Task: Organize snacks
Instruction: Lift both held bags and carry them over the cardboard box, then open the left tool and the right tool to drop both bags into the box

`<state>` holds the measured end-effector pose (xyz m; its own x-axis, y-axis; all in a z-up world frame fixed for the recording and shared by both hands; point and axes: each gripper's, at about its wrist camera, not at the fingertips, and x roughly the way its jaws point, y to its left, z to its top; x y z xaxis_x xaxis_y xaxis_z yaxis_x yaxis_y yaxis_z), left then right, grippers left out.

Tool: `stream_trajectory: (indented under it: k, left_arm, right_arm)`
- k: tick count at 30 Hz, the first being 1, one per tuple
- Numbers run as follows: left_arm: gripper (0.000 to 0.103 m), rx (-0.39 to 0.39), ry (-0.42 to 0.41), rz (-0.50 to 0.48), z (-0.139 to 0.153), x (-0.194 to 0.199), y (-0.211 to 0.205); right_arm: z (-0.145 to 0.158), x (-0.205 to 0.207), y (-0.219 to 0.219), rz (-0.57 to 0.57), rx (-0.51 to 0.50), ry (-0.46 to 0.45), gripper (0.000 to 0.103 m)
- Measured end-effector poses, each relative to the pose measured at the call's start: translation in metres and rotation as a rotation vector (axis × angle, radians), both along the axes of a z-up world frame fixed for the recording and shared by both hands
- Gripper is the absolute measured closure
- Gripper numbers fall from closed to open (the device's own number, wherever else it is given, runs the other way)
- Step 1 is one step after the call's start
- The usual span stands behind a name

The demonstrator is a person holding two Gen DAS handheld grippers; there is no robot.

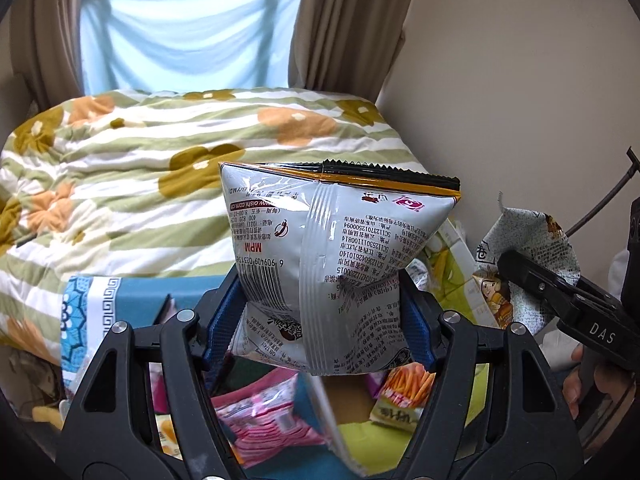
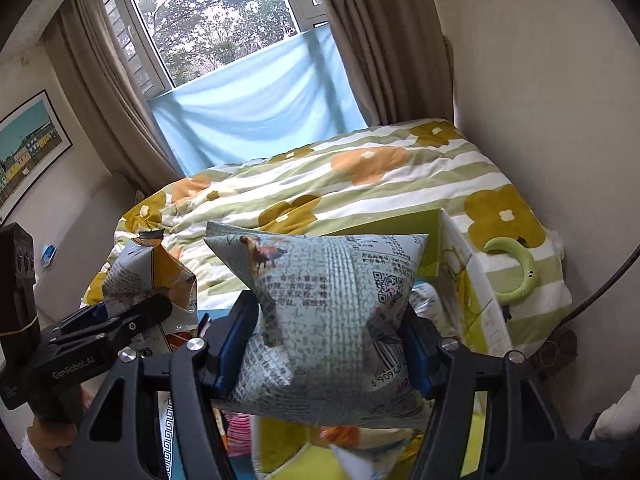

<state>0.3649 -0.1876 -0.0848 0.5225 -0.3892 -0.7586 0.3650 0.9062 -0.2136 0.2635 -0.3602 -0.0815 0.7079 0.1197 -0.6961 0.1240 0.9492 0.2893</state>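
Bedding fills the background: a quilt (image 1: 160,152) striped green and white with orange and olive flowers, spread under a window (image 2: 216,24) whose lower half is covered by a pale blue cloth (image 1: 188,36), with beige curtains (image 2: 384,40) on both sides. A framed picture (image 2: 28,148) hangs on the wall at the left of my right camera's view. Below my grippers lies a jumble of snacks on a teal surface: a pink packet (image 1: 268,416) and a packet printed with orange sticks (image 1: 404,392) among them. A white and yellow-green box (image 2: 476,292) stands open just right of my right gripper, and a green crescent-shaped object (image 2: 516,268) rests on the quilt beyond it.

My left gripper (image 1: 320,320) is clamped on a silver-grey snack bag (image 1: 332,248), lifted above the pile, its black serrated seal pointing away from me and its printed back facing the camera. My right gripper (image 2: 328,344) pinches a puffed newsprint-patterned bag (image 2: 324,304), also held in the air, the blue pads denting its sides. The two bags hang near each other, side by side.
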Motion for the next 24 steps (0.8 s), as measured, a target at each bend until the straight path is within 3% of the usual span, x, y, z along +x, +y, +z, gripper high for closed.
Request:
stream_trajectory:
  k: [6, 10, 11, 13, 19, 24]
  left_arm:
    - [0.036, 0.077, 0.042, 0.031, -0.028, 0.026, -0.07]
    - [0.03, 0.074, 0.095, 0.074, -0.051, 0.04, -0.088]
    - [0.027, 0.071, 0.114, 0.089, -0.057, 0.042, -0.09]
    - [0.007, 0.074, 0.146, 0.121, -0.068, 0.046, -0.088]
    - [0.006, 0.133, 0.145, 0.161, -0.072, 0.036, -0.077]
    - [0.006, 0.099, 0.149, 0.197, -0.069, 0.02, -0.058]
  right_arm:
    - [-0.011, 0.021, -0.056, 0.017, 0.015, 0.041, 0.041]
    - [-0.022, 0.035, -0.078, 0.046, 0.024, 0.076, 0.041]
    - [-0.026, 0.038, -0.082, 0.054, 0.027, 0.084, 0.041]
    - [-0.033, 0.042, -0.087, 0.069, 0.037, 0.099, 0.041]
    - [-0.048, 0.048, -0.093, 0.102, 0.077, 0.127, 0.041]
    - [-0.058, 0.062, -0.087, 0.146, 0.068, 0.173, 0.041]
